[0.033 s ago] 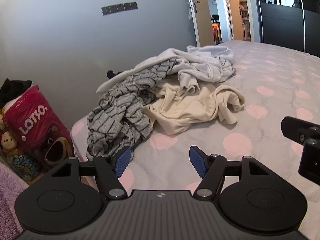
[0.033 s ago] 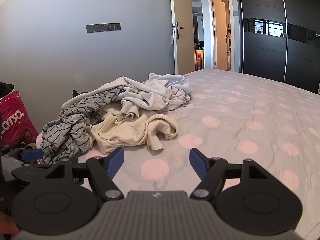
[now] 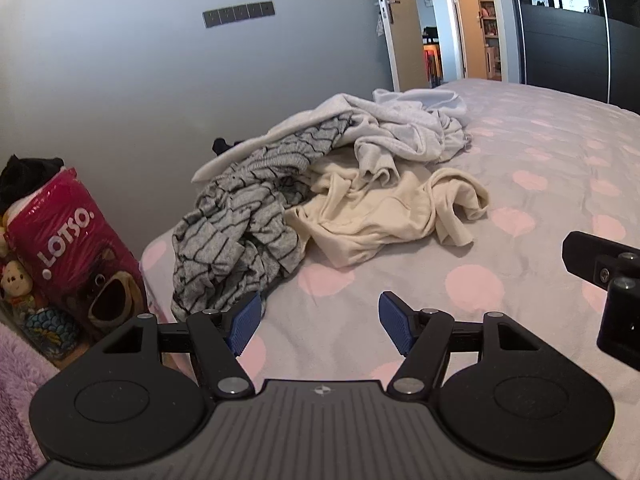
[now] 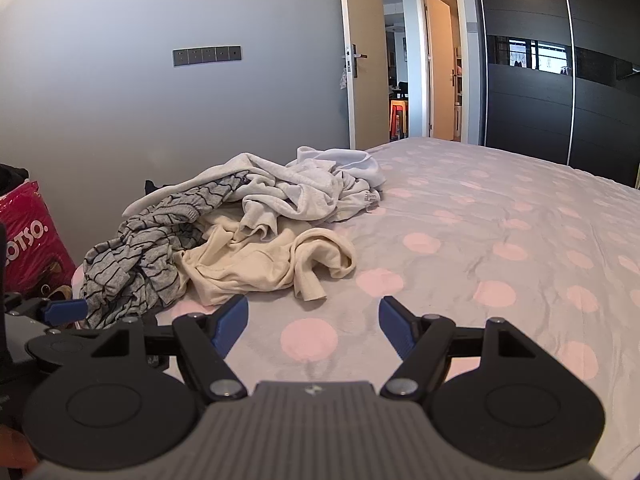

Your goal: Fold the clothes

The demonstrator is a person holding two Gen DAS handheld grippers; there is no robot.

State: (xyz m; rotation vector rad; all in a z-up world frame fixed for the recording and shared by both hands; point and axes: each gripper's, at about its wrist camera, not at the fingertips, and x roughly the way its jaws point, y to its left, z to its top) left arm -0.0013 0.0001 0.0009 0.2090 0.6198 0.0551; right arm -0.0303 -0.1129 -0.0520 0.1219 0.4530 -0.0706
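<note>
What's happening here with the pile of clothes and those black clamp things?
A person holds two black grippers with blue pads, about to fold laundry. Both the left gripper and the right gripper hover open over the grey, pink-dotted bedspread, holding nothing. The heap lies untouched ahead: a grey striped garment, a cream top and a pale grey-white sweatshirt.

— What sort of place is this?
— A bedroom in a home. A bed (image 4: 500,240) with a pink-dotted cover fills the room, with clothes (image 4: 240,232) heaped on it.
— Anything else?
— Beyond the bed, an open door (image 4: 362,60) and a dark wardrobe (image 4: 532,80); beside the bed, a Lotso bag (image 3: 76,248) and plush toys (image 3: 16,284).
</note>
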